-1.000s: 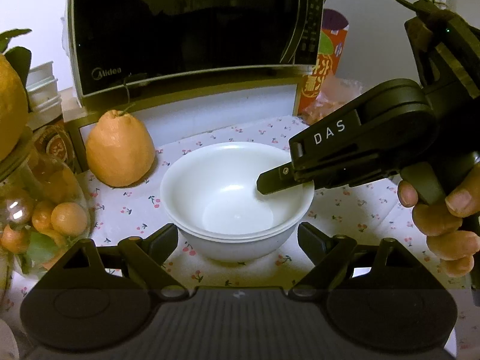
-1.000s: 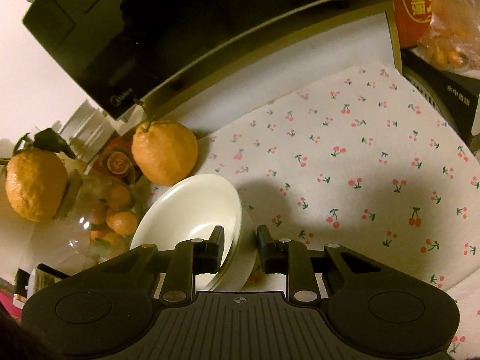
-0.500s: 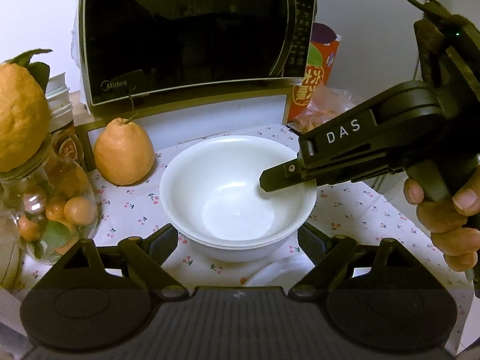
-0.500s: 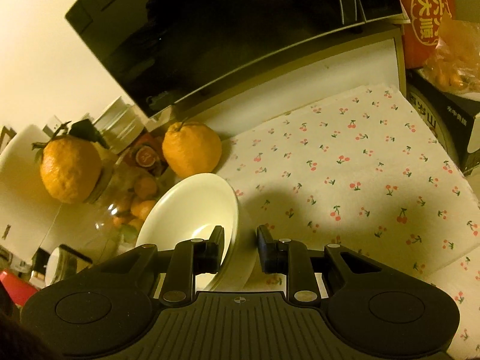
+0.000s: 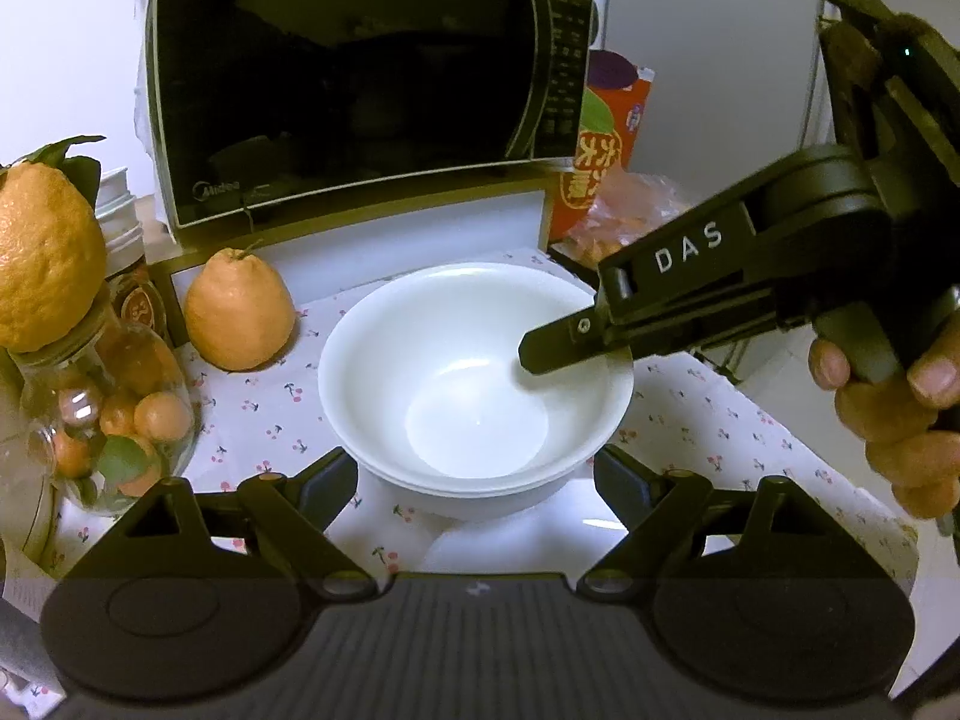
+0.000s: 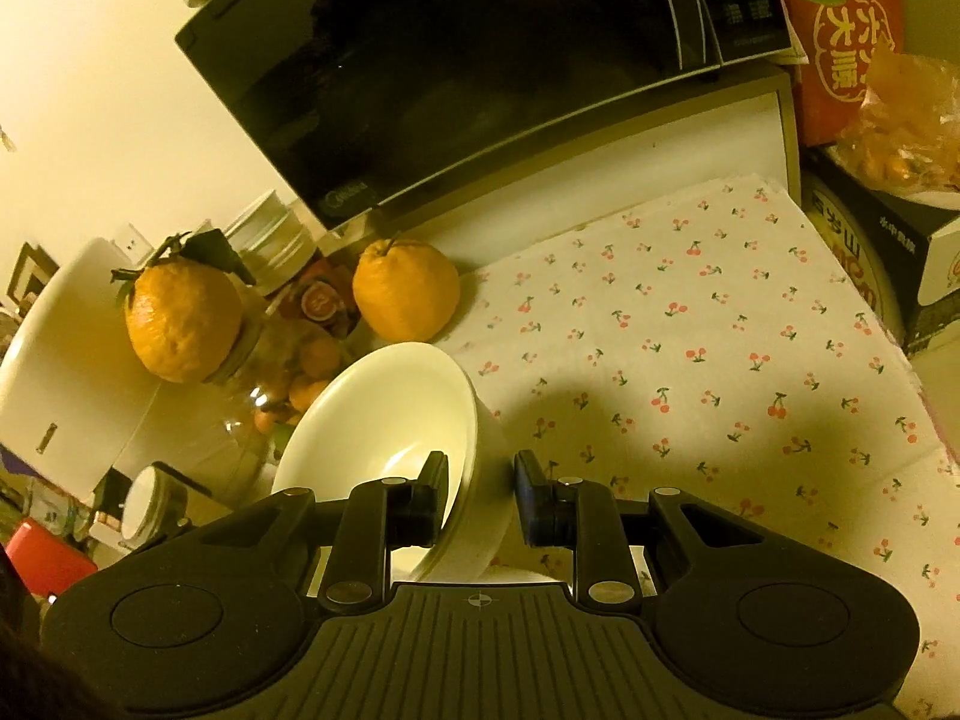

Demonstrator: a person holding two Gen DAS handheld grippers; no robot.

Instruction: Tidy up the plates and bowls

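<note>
The right gripper [image 6: 477, 498] is pinching the rim of the stacked white bowls [image 5: 474, 378] between its fingers [image 6: 429, 495], one inside, one outside, holding them raised above the cherry-print cloth [image 6: 708, 360]. The left gripper [image 5: 477, 486] is standing wide apart, gripping nothing, its fingers flanking the bowls. A white plate [image 5: 528, 540] is waiting below, so stacking seems underway, not finished.

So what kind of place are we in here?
Most likely a home kitchen corner: a microwave, loose citrus fruit and stacked white bowls on a cherry-print cloth.
</note>
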